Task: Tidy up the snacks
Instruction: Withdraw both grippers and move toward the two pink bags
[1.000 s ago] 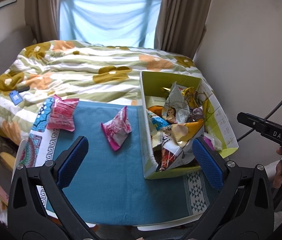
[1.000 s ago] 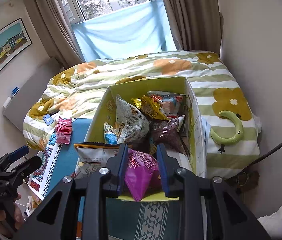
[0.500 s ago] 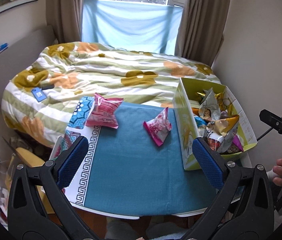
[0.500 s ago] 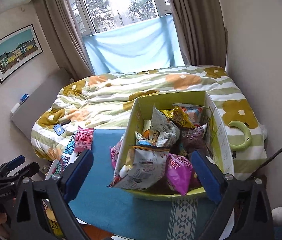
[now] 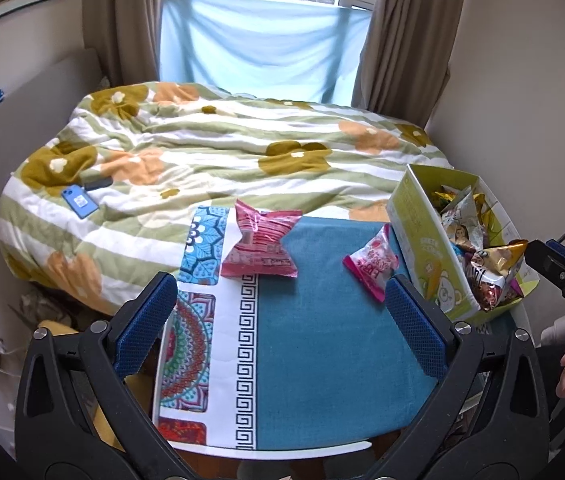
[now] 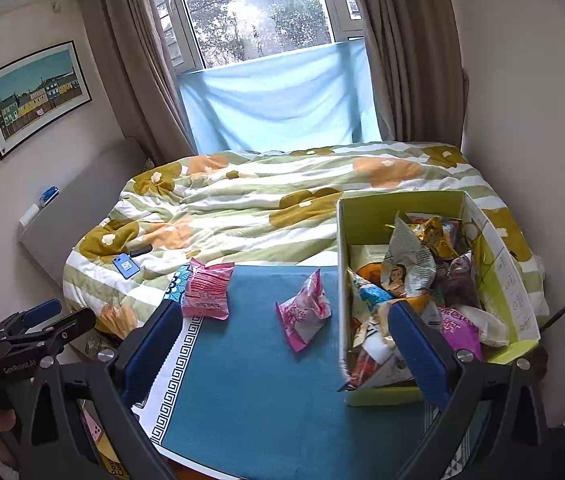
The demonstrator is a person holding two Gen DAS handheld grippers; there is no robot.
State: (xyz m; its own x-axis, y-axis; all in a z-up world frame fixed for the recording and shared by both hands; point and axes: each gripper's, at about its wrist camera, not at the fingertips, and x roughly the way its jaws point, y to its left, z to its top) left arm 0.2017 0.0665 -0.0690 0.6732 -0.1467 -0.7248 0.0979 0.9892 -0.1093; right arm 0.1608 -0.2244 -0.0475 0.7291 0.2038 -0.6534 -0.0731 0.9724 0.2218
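1. From where I sit, the job looks mostly done: the yellow-green box (image 6: 402,208) is already heaped with snack packets, and only two pink packets lie loose on the blue mat (image 5: 322,360).
2. My left gripper (image 5: 278,320) is spread wide with nothing between its pads. The larger pink packet (image 5: 260,246) lies ahead of it, slightly toward its left finger, clear of both pads.
3. The smaller pink packet (image 5: 370,264) sits ahead and just inside the left gripper's right finger, close beside the box wall. Whether it touches the box I cannot tell from this angle.
4. My right gripper (image 6: 282,344) is also spread wide and empty. The larger packet (image 6: 206,292) lies just beyond its left finger, and the smaller one (image 6: 304,314) lies ahead, between the fingers and nearer the right one.
5. The box stands ahead of the right finger and to its right, on the mat's right side, its near end partly hidden behind that finger.
6. What remains, I judge, is to pick up each pink packet and drop it in the box.
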